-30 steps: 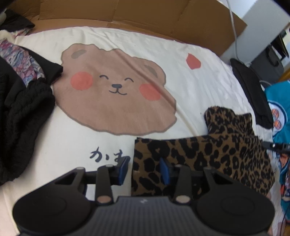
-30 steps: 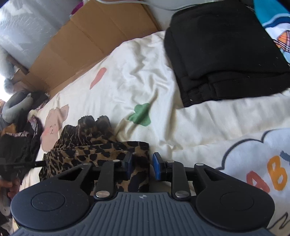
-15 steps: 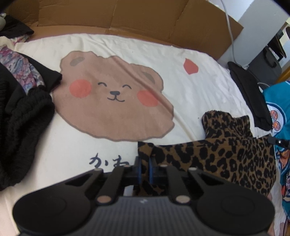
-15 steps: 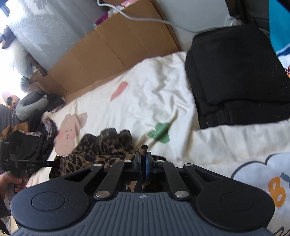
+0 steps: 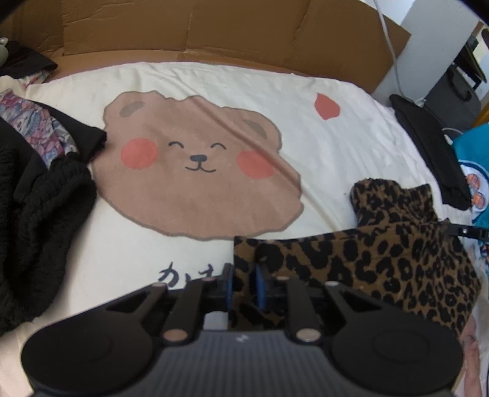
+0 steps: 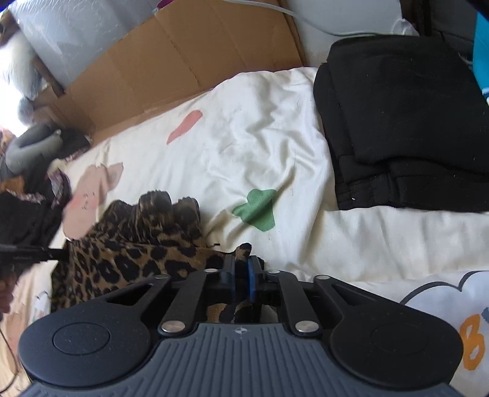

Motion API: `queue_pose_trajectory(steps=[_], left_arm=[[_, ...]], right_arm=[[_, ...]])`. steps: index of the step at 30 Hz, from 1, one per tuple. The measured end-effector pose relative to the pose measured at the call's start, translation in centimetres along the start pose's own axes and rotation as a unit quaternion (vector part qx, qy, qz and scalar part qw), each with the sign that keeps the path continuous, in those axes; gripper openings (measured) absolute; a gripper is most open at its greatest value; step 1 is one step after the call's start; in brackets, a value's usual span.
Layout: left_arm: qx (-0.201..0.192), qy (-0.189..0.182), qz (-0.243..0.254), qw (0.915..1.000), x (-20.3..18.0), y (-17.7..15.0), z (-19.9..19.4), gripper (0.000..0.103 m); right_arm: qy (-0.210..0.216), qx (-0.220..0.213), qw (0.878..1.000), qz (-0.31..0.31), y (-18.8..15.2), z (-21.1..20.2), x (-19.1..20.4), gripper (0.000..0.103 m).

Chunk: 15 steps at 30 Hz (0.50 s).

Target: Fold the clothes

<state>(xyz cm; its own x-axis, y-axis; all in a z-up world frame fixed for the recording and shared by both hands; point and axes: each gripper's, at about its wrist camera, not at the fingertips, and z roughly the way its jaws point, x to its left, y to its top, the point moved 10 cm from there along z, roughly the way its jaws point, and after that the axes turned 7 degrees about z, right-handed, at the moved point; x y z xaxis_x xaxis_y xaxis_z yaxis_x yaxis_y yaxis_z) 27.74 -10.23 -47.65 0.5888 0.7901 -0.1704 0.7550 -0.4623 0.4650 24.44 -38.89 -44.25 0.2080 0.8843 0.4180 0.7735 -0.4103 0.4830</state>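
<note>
On the bear-print sheet (image 5: 305, 91), both jaws pinching the leopard-print garment (image 5: 382, 259); folded black clothes (image 6: 406, 128) clearest from right wrist

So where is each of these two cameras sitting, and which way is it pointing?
Left wrist view: mounted on the left tongs, looking forward along their fingers over the bear-print sheet toward the cardboard; the tongs pinch a corner of the leopard-print garment.
Right wrist view: mounted on the right tongs, looking across the sheet toward folded black clothes; the tongs pinch another corner, and a person's hand shows at the left edge.
Shared: the leopard garment, sheet and cardboard; each view shows the other tongs' tip.
</note>
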Motion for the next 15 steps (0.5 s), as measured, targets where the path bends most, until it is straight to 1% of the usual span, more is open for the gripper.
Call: queue_pose_trajectory(steps=[2,6,7,15], left_arm=[[0.000,0.001,0.000,1.0000,-0.1,-0.2,0.1,0.022],[-0.001,0.008,0.014,0.9999,-0.5,-0.2,0.2,0.025],[-0.002,0.009,0.015,0.9998,-0.5,-0.2,0.2,0.027],[-0.007,0.017,0.022,0.9996,-0.8,0.3,0.6,0.036]], right_arm=[[-0.009,0.000,1.000,-0.010,-0.2,0.0,0.1,0.018],[-0.026,0.005,1.000,-0.013,-0.5,0.4,-0.5,0.036],[-0.027,0.006,1.000,-0.013,-0.5,0.5,-0.5,0.038],[-0.034,0.024,0.998,-0.049,-1.1,1.3,0.3,0.038]])
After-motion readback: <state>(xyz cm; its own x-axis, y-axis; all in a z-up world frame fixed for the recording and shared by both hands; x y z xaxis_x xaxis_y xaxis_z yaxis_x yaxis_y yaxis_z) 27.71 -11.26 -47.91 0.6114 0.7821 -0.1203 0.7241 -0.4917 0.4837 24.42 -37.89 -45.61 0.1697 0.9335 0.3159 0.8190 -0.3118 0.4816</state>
